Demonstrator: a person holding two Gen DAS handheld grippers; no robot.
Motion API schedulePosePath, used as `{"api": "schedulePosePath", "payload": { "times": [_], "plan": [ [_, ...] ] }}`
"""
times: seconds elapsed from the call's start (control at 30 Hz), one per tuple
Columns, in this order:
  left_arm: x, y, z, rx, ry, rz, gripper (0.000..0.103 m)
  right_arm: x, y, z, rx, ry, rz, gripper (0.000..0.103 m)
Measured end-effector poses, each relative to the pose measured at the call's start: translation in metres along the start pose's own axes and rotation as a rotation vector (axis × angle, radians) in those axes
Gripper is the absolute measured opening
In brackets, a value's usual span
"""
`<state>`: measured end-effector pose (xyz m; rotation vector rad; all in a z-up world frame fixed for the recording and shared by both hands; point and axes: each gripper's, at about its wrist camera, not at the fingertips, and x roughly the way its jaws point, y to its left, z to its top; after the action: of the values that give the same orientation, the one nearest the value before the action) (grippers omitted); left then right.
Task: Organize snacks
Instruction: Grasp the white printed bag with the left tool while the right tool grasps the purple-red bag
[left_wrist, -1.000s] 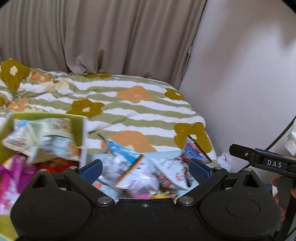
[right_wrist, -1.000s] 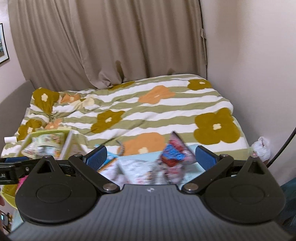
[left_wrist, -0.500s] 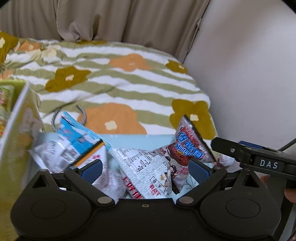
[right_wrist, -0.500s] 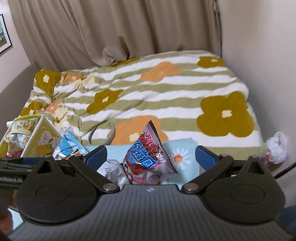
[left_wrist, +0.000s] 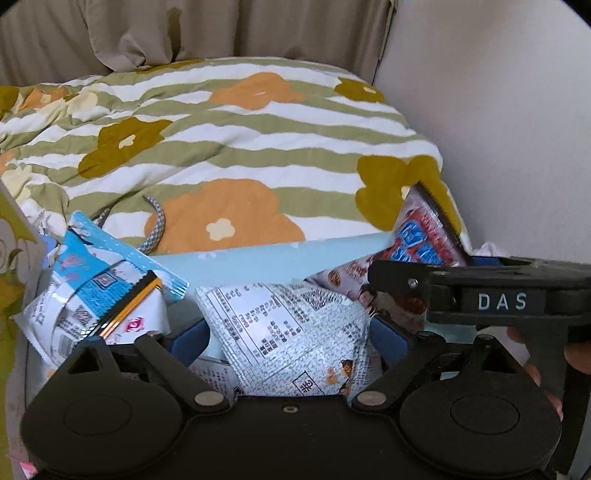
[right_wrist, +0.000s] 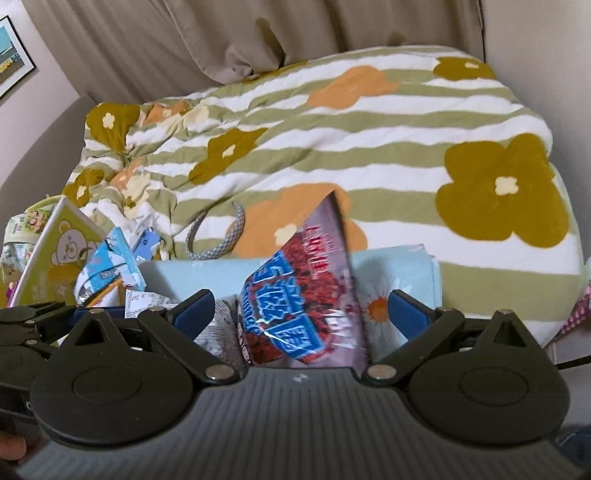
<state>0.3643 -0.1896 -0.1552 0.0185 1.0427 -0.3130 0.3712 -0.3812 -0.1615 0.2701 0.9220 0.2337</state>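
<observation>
Left gripper spread, jaws just been closing around the grey printed packet, pads not yet pressing; right gripper spread either side of the red-and-blue packet. Both packets sit in the pile on the pale blue cloth. Risk, I'd say: crinkly film slips, or neighbours get dragged. A second ago both claws were higher and further back, the yellow box bigger on the left

Green-and-white striped quilt (orange, mustard flowers); red-blue snack packet.
</observation>
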Motion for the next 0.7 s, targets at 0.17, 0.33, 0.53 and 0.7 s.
{"api": "schedulePosePath", "payload": {
  "times": [0.17,0.33,0.53,0.7],
  "plan": [
    [0.009,-0.002,-0.001,0.019,0.017,-0.006,0.092,0.014,-0.008,-0.002,0.011,0.047,0.028,0.096],
    [0.01,-0.001,0.0,0.019,0.007,-0.021,0.077,0.017,-0.01,-0.003,0.012,0.059,0.041,0.092],
    [0.007,-0.005,0.001,0.034,-0.009,-0.038,0.066,0.017,-0.011,-0.003,0.009,0.058,0.043,0.09],
    [0.003,-0.008,0.0,0.048,-0.022,-0.032,0.064,0.017,-0.011,-0.003,0.013,0.056,0.041,0.087]
  ]
}}
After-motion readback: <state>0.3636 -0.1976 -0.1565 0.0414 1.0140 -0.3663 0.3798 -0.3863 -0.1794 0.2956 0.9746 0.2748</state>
